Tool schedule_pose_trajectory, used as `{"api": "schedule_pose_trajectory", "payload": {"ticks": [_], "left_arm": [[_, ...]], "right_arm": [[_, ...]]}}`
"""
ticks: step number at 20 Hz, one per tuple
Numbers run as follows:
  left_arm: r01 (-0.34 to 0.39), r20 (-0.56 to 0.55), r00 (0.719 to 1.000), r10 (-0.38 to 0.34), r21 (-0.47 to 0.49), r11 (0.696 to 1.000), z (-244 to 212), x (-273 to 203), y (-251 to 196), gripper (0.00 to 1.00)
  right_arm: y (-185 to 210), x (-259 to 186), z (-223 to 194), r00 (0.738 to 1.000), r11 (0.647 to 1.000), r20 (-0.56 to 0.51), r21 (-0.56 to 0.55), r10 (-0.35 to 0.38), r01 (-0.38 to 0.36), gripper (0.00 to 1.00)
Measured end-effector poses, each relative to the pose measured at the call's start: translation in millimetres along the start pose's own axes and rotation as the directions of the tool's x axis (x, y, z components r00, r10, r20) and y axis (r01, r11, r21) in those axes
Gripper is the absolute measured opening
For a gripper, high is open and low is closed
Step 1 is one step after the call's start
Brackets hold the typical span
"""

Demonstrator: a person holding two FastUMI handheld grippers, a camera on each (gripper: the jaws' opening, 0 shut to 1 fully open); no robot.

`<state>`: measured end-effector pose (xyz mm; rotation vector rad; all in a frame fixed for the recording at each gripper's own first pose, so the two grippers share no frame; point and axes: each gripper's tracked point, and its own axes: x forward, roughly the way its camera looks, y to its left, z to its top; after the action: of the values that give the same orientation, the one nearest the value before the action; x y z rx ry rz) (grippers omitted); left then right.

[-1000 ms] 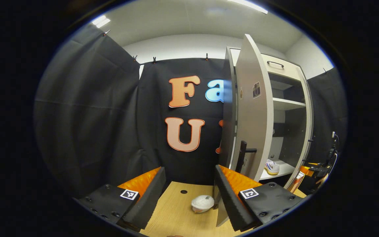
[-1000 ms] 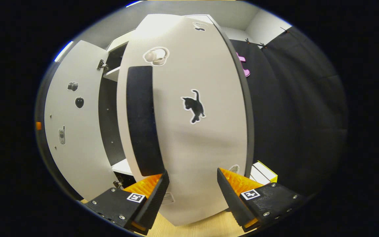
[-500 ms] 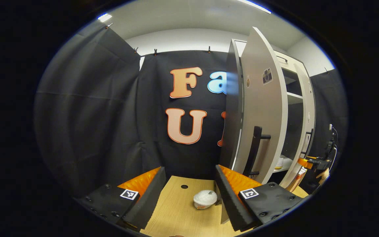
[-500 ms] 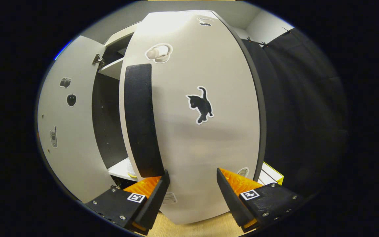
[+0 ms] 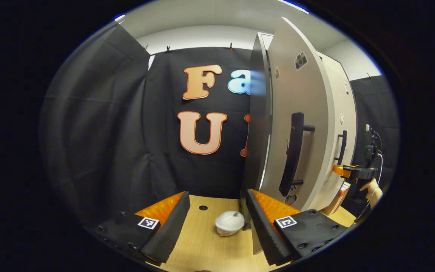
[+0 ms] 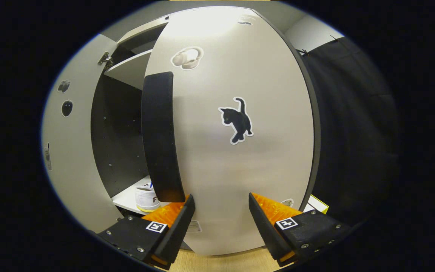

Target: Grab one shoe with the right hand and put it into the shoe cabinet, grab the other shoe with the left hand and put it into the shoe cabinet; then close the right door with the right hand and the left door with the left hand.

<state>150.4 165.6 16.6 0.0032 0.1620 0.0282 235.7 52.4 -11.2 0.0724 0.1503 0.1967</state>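
The white shoe cabinet's right door (image 6: 217,158), with a cat sticker and a black handle (image 6: 160,136), stands close in front of my right gripper (image 6: 219,223). That gripper is open, its fingertips at or near the door's lower face. Through the gap beside the door a white shoe (image 6: 145,196) rests on the bottom shelf. The left door (image 6: 66,151) stands ajar. In the left gripper view my left gripper (image 5: 215,223) is open over the wooden table (image 5: 202,249), its right finger (image 5: 263,226) beside the left door (image 5: 300,113). Beyond it are the right door (image 5: 340,113) and the right gripper (image 5: 353,172).
A white round lidded cup (image 5: 229,223) sits on the table between my left gripper's fingers, farther off. A yellow and white box (image 6: 315,206) lies by the cabinet's right foot. A hand (image 5: 372,189) holds the right gripper. Black cloth walls surround the booth.
The right door has swung farther toward the cabinet with the right gripper against it. In the left gripper view the shelves and the shoe have gone out of sight behind the doors.
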Motion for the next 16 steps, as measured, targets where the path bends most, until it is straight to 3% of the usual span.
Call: {"api": "schedule_pose_trajectory", "payload": {"ticks": [6,13,16], "left_arm": [[0.054,-0.038,0.998,-0.054,0.004,0.999,-29.4,16.1,-22.4,0.96],[0.182,-0.091,0.979,-0.184,-0.033,0.983,-59.8,27.4,-75.4,0.96],[0.161,-0.095,0.982,-0.162,-0.018,0.987,-59.3,28.0,-75.8,0.96]], "right_arm": [[0.4,4.1,0.0,1.000,0.999,-0.010,-0.025,-0.020,0.020,0.89],[-1.2,-9.3,-4.2,0.999,0.998,-0.022,-0.052,-0.032,0.031,0.91],[-8.1,-24.0,-5.3,0.999,0.998,-0.024,-0.054,-0.035,0.033,0.91]]}}
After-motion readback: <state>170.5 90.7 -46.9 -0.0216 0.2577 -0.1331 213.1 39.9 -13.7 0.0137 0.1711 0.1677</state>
